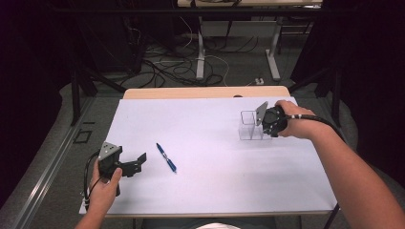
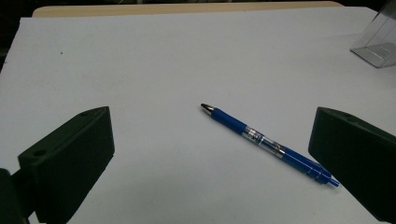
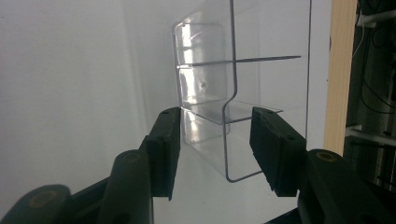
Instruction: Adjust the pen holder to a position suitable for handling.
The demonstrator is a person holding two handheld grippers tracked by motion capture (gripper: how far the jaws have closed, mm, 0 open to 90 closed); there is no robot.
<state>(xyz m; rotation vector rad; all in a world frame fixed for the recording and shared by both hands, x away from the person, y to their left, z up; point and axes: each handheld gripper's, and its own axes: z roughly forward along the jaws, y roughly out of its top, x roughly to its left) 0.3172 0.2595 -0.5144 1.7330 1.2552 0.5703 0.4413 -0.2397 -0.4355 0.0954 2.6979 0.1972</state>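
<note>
A blue click pen point(image 1: 166, 157) lies flat on the white table sheet, left of centre. My left gripper point(image 1: 138, 164) rests at the table's front left, aimed at the pen. In the left gripper view its jaws point(image 2: 212, 116) stand wide open with the pen point(image 2: 266, 144) between and beyond them, untouched. A clear plastic divided container point(image 1: 248, 126) stands at the right rear. My right gripper point(image 1: 260, 126) reaches it from the right. In the right gripper view the two pads point(image 3: 215, 116) sit against opposite sides of the container's point(image 3: 205, 79) near end.
The white sheet point(image 1: 215, 181) covers the table, with a wooden strip point(image 1: 205, 92) along the far edge. Beyond it lie floor cables and table legs. The clear container's corner point(image 2: 378, 42) shows at the upper right of the left gripper view.
</note>
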